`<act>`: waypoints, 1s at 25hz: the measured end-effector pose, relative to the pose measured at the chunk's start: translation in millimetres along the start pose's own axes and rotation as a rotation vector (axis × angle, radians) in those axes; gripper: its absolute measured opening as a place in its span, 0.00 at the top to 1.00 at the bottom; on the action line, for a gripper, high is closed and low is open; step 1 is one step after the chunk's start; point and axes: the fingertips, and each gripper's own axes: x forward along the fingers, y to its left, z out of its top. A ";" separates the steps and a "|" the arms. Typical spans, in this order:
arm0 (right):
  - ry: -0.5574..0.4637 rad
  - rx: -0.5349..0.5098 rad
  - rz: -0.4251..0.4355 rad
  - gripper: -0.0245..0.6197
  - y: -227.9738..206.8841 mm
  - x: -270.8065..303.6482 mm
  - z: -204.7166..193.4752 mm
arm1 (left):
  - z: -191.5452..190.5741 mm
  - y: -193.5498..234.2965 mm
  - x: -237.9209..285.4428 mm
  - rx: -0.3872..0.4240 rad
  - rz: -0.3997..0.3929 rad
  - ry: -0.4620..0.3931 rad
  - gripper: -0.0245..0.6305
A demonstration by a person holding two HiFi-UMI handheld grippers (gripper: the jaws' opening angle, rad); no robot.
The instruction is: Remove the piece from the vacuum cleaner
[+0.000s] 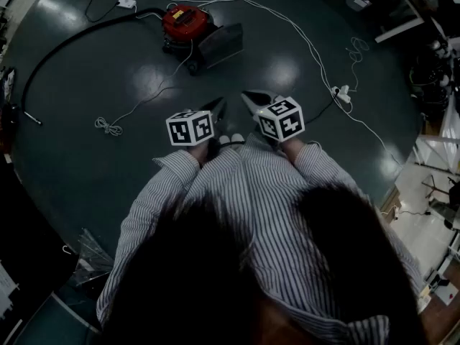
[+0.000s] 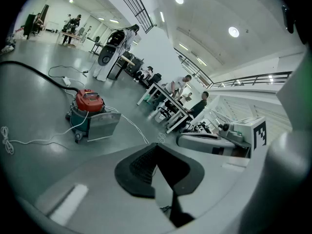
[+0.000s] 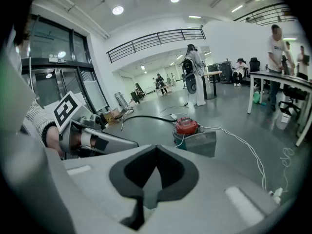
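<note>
A red vacuum cleaner (image 1: 185,22) stands on the dark floor well ahead of me, with a grey flat piece (image 1: 219,42) leaning at its right side. Its black hose (image 1: 65,49) curves away to the left. In the left gripper view the vacuum cleaner (image 2: 88,101) and its grey piece (image 2: 103,124) sit at the left. In the right gripper view the vacuum cleaner (image 3: 186,126) is near the middle. My left gripper (image 1: 219,104) and right gripper (image 1: 249,96) are held side by side in front of my body, far short of the vacuum. Both are shut and hold nothing.
White cables run across the floor (image 1: 309,49) to a power strip (image 1: 126,3) and a plug (image 1: 343,92). A coiled cord (image 1: 106,126) lies to the left. Desks with seated people (image 2: 170,101) and a standing person (image 3: 278,48) are farther off.
</note>
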 end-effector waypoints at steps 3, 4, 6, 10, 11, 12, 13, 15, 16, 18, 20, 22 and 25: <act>-0.005 -0.017 0.004 0.96 -3.1 3.2 5.7 | 4.7 4.1 1.4 0.004 0.015 -0.012 0.95; -0.005 -0.022 0.006 0.96 -2.6 3.5 6.6 | 5.1 4.6 1.3 0.002 0.018 -0.014 0.95; -0.006 -0.037 0.015 0.96 0.1 3.6 8.4 | 6.0 4.1 0.4 0.002 0.021 -0.016 0.95; -0.010 -0.038 0.032 0.96 0.7 5.8 12.0 | 9.1 -0.2 1.7 0.036 0.014 -0.017 0.95; -0.011 -0.034 0.036 0.96 0.1 6.6 12.7 | 10.0 -0.6 2.1 0.040 0.013 -0.018 0.95; -0.010 -0.033 0.040 0.96 -0.1 7.0 13.5 | 10.9 -0.4 2.2 0.040 0.014 -0.020 0.95; -0.010 -0.036 0.043 0.96 -0.2 6.9 14.4 | 11.5 0.2 2.1 0.035 0.018 -0.022 0.95; -0.007 -0.042 0.046 0.96 -1.0 6.1 15.3 | 11.8 1.4 2.0 0.020 0.026 -0.026 0.95; -0.005 -0.043 0.047 0.96 -1.7 5.9 15.1 | 11.6 1.9 2.5 0.013 0.028 -0.028 0.95; 0.000 -0.042 0.051 0.96 -2.9 6.8 13.8 | 11.5 2.7 4.2 0.002 0.027 -0.030 0.95; -0.006 -0.030 0.067 0.96 -2.1 8.1 13.0 | 11.5 2.9 6.5 -0.012 0.018 -0.029 0.95; -0.018 -0.017 0.084 0.96 -2.4 8.0 12.5 | 10.5 0.6 10.9 -0.034 -0.001 -0.024 0.95; -0.016 0.028 0.084 0.96 -12.6 5.6 7.6 | 0.2 -3.4 21.6 -0.056 -0.013 0.007 0.95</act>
